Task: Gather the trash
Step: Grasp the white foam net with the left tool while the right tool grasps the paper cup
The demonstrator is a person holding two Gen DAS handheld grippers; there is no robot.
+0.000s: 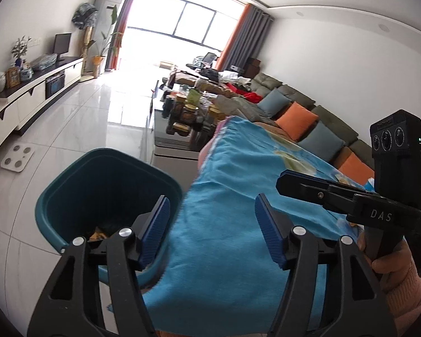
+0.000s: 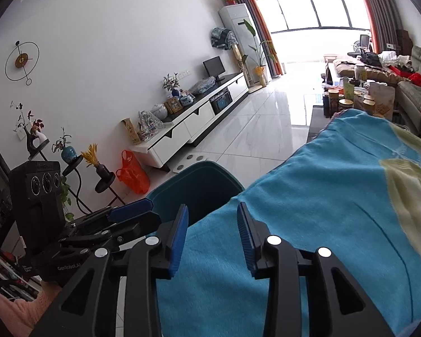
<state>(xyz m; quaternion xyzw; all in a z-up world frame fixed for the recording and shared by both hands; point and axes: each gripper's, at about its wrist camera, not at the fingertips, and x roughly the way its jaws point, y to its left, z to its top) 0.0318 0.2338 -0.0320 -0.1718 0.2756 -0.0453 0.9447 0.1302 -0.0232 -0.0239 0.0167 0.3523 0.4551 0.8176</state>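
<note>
Left claw (image 1: 212, 229) gaped empty | right claw (image 2: 212, 237) gaped empty | teal bin (image 1: 70, 193) stood near-left beside blue-clothed bench (image 1: 238, 196), some trash inside (image 1: 98, 236) | no trash visible on cloth; task seemingly near done.

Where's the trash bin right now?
The teal trash bin stands on the tiled floor, left of the blue cloth, just beyond the open left gripper.

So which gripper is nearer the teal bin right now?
Left. The left gripper hangs with one finger over the teal bin's rim; the right gripper sits beside it, over the blue cloth.
</note>
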